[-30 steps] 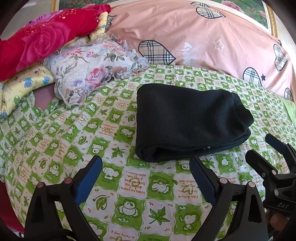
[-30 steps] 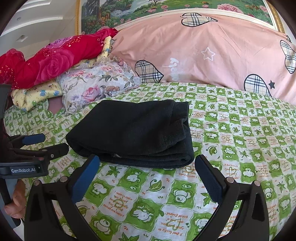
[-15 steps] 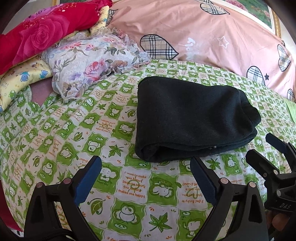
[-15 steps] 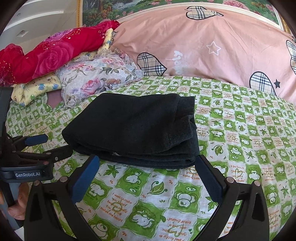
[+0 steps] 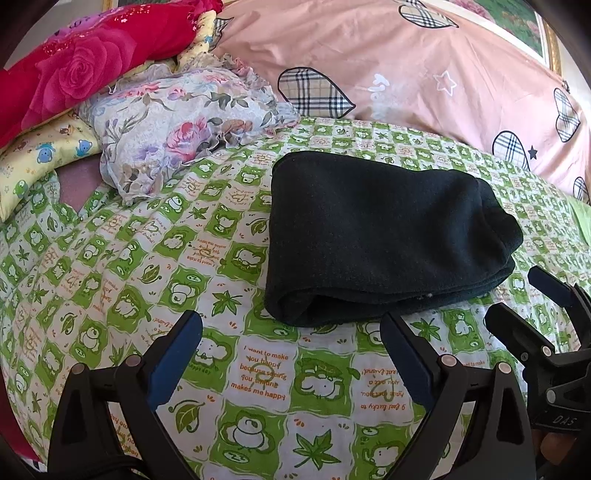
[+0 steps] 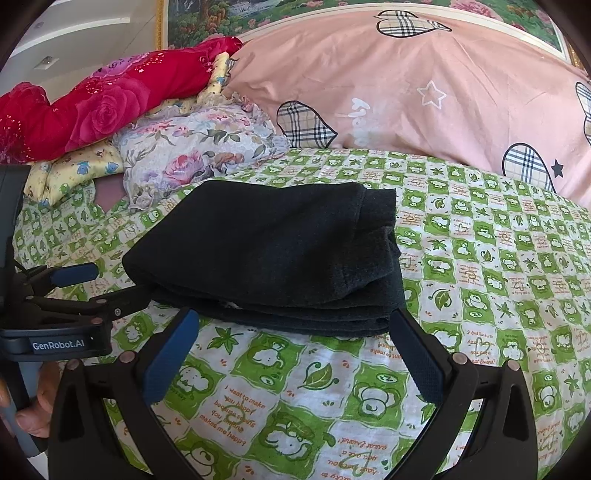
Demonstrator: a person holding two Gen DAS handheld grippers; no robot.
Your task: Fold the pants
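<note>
The black pants point(image 5: 380, 236) lie folded into a thick rectangular bundle on the green and white patterned bedsheet point(image 5: 258, 373); they also show in the right wrist view point(image 6: 273, 254). My left gripper point(image 5: 291, 332) is open and empty, just short of the bundle's near left edge. My right gripper point(image 6: 293, 325) is open and empty, its fingertips at the bundle's near edge. The right gripper also shows at the right of the left wrist view point(image 5: 532, 299), and the left gripper at the left of the right wrist view point(image 6: 107, 284).
A floral pillow point(image 5: 177, 129), a red rose blanket point(image 5: 88, 66) and a yellow cartoon pillow point(image 5: 40, 155) are piled at the back left. A large pink quilt with plaid hearts point(image 5: 406, 66) runs along the back. A framed picture point(image 6: 295, 7) hangs behind.
Both grippers have moved forward toward the folded pants, which now look larger and closer. The pants have not moved. Both grippers stay open.
</note>
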